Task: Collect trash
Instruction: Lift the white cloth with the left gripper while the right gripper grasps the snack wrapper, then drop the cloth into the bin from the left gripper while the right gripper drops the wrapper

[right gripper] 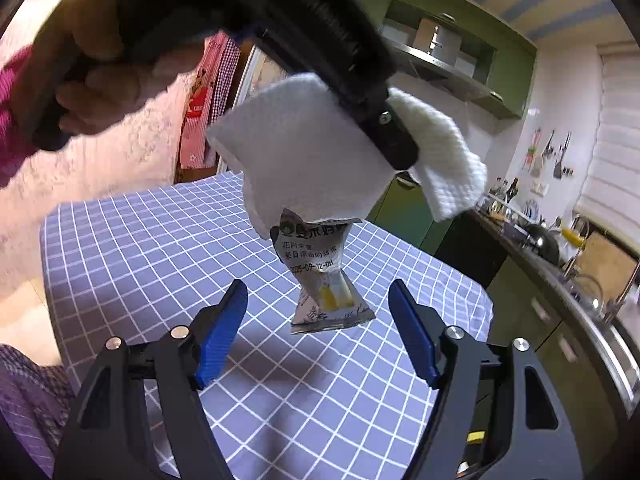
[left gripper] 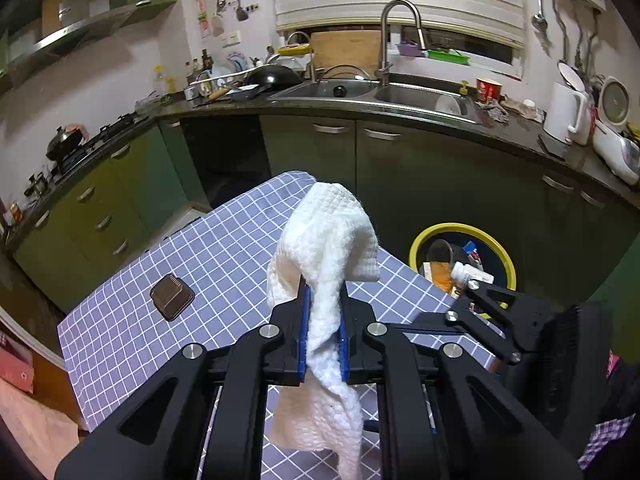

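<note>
My left gripper is shut on a crumpled white paper towel, held above the checked table. In the right wrist view the same towel hangs from the left gripper, with a silver snack wrapper showing right below it. My right gripper is open, its blue pads either side of the wrapper without touching. A brown square wrapper lies on the table at the left. A yellow-rimmed trash bin with trash in it stands on the floor beyond the table's right edge.
Green kitchen cabinets and a dark counter with a sink run behind the table. A kettle and rice cooker stand at the right. My right gripper's body shows near the bin.
</note>
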Tool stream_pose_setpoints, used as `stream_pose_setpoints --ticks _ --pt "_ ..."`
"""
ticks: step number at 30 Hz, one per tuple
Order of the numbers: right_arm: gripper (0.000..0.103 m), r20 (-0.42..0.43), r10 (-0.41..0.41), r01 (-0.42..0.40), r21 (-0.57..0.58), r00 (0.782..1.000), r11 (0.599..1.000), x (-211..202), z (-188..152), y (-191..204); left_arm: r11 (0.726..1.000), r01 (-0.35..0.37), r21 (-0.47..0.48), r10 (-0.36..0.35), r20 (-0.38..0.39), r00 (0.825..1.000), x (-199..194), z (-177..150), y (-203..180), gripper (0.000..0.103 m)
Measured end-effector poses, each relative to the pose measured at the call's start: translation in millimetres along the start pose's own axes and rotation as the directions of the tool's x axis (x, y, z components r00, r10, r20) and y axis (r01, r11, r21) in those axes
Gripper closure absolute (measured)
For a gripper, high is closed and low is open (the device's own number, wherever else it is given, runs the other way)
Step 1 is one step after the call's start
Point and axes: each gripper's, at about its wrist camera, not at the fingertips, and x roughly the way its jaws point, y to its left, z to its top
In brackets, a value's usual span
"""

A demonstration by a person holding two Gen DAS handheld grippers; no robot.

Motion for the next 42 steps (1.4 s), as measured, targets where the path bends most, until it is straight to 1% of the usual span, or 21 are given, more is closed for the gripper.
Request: stream_pose_setpoints --ticks 2,3,4,5,7,11,13,15,19,23,26,32,35,38,41,42 --pt "0.035 0.012 -0.008 0.008 -0.015 1.0 1.0 0 3 1 1.0 0.007 0.013 -0.007 0.002 1.0 -3 0 -4 0.091" --pt "0.038 0.016 -0.009 0.009 -0.021 1.0 1.0 1 5 2 1.0 0.009 0.016 -0.009 0.002 1.0 -5 0 -6 0.091" --pt "0.044 0.016 -0.012 0.013 -0.024 1.0 1.0 2 5 1 1.0 0.013 0.021 -0.013 0.002 1.0 -6 0 -8 0.091" --pt "0.046 0.013 -0.016 0.016 -0.026 1.0 1.0 3 6 0 1.0 0.014 0.023 -0.014 0.002 1.0 -6 0 -9 0.091" --pt "0.055 0.003 -0.016 0.016 -0.03 1.0 0.999 6 8 2 1.0 0.017 0.026 -0.017 0.002 1.0 -8 0 -11 0.091" --pt "0.059 -0.012 -0.02 0.02 -0.019 1.0 1.0 11 6 1 0.999 0.023 0.026 -0.023 0.007 1.0 -10 1 -11 0.091" --pt "0.076 -0.03 -0.017 0.017 -0.017 0.999 1.0 13 5 3 0.999 0.022 0.027 -0.022 0.01 1.0 -11 1 -11 0.091" --pt "0.078 -0.048 -0.01 0.009 -0.008 0.999 1.0 15 3 4 0.999 0.021 0.027 -0.021 0.014 1.0 -12 1 -11 0.091" --pt "0.079 -0.062 0.018 -0.016 0.035 0.998 0.999 16 -4 4 1.0 0.015 0.026 -0.016 0.024 1.0 -14 2 -10 0.091" --pt "0.079 -0.079 0.017 -0.011 0.078 0.997 0.997 12 -15 5 0.999 0.017 0.029 -0.018 0.035 0.999 -17 5 -11 0.091" --pt "0.079 -0.09 0.004 0.007 0.126 0.996 0.992 0 -29 3 0.999 0.024 0.035 -0.025 0.039 0.999 -16 6 -15 0.091" --pt "0.079 -0.119 -0.057 0.084 0.239 0.991 0.967 -33 -55 -17 0.997 0.06 0.042 -0.061 0.044 0.997 -3 13 -27 0.091" --pt "0.079 -0.138 -0.102 0.141 0.309 0.985 0.94 -54 -72 -33 0.995 0.088 0.045 -0.09 0.04 0.995 12 16 -39 0.091" --pt "0.079 -0.167 -0.159 0.211 0.374 0.973 0.903 -76 -90 -53 0.991 0.126 0.052 -0.127 0.029 0.991 30 22 -55 0.091" --pt "0.079 -0.207 -0.221 0.29 0.417 0.953 0.861 -98 -109 -72 0.984 0.165 0.062 -0.166 0.017 0.986 49 29 -73 0.091" --pt "0.079 -0.226 -0.25 0.327 0.433 0.942 0.84 -109 -116 -81 0.982 0.175 0.065 -0.176 0.013 0.984 53 31 -77 0.091"
